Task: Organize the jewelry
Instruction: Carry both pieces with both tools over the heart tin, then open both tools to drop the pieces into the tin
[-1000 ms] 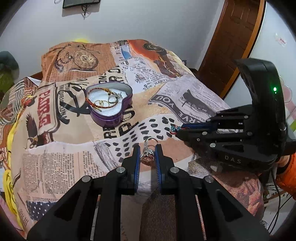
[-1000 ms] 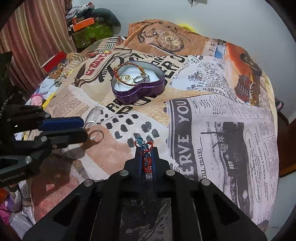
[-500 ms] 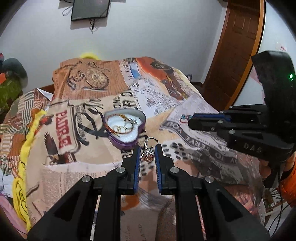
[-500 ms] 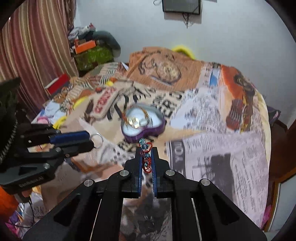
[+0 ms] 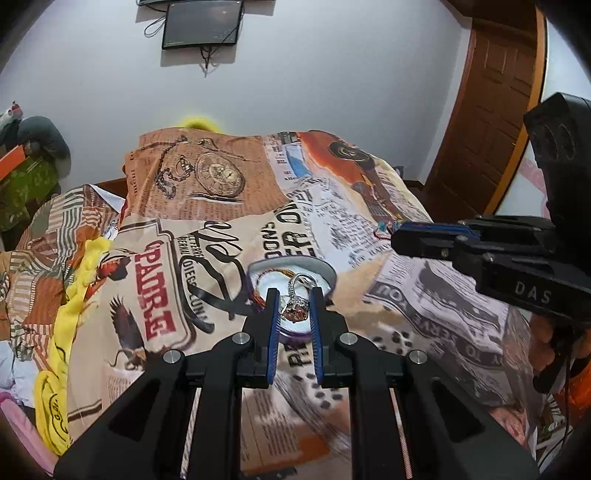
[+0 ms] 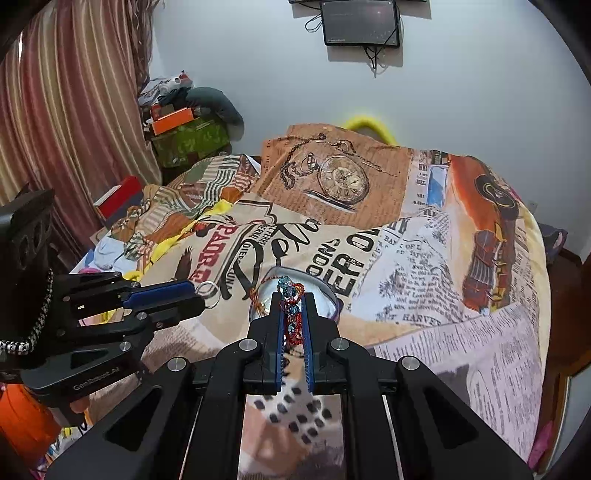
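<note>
My left gripper (image 5: 293, 308) is shut on a silver ring with an amber stone (image 5: 295, 309) and holds it in the air in front of the purple heart-shaped tin (image 5: 325, 268) on the bed. The tin holds a thread bracelet and rings, partly hidden by my fingers. My right gripper (image 6: 293, 314) is shut on a red and blue beaded bracelet (image 6: 291, 314), also lifted, with the tin (image 6: 330, 295) just behind it. In the right wrist view the left gripper (image 6: 195, 299) is at the left with the ring (image 6: 207, 290) at its tips. In the left wrist view the right gripper (image 5: 397, 236) is at the right.
The bed is covered by a printed newspaper-pattern blanket (image 5: 221, 177). A yellow cloth (image 5: 74, 295) lies along its left side. A wooden door (image 5: 491, 110) stands at the right, a curtain (image 6: 66, 110) and piled boxes (image 6: 184, 136) at the left, a dark screen (image 6: 360, 22) on the wall.
Both grippers have risen higher above the bed with their jewelry still held, and the views have tilted up to show more wall. The tin now sits right behind both sets of fingertips.
</note>
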Available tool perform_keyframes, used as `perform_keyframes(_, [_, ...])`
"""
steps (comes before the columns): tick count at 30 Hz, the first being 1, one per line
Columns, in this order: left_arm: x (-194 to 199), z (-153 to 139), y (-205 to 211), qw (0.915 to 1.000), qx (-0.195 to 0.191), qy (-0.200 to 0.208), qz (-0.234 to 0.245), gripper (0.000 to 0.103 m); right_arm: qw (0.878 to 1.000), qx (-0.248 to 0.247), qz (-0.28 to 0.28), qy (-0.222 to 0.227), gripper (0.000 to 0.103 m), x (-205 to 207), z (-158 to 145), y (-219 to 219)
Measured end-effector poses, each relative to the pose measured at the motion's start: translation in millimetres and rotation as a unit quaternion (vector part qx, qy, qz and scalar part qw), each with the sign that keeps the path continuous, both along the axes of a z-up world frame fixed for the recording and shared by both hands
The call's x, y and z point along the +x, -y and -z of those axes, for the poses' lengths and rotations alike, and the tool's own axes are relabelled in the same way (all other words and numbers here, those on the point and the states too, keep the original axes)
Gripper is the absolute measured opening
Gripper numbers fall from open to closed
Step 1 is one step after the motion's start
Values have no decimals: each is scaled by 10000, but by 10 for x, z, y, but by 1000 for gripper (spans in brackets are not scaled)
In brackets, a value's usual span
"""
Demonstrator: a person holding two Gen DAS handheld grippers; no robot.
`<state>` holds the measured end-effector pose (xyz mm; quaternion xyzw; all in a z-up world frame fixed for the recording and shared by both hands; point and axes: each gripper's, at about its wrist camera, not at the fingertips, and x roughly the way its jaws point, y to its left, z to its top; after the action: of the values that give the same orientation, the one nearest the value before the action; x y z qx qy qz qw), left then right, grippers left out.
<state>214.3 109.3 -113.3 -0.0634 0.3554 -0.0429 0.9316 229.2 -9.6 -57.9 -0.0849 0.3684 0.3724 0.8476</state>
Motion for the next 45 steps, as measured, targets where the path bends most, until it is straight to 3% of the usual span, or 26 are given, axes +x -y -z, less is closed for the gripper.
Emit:
perform_keyframes(8, [315,200,-148,9997,-102,-195,-78,14,9995,-98,-61,-287,8,224,201,-215])
perform_keyframes(26, [745,621,-73,9975,69,-692,157,14,9893,-270,-119,-1430,8,713,661,-484])
perform_keyframes(39, [687,554,-77,9975,35,-695,135,14,9839,-401,-157,-1736,11,751,716,-514])
perform_keyframes(45, [552,393,-92,9984,56,-564,49,14,9892,-368,-91,-1413,14,614,519,-455])
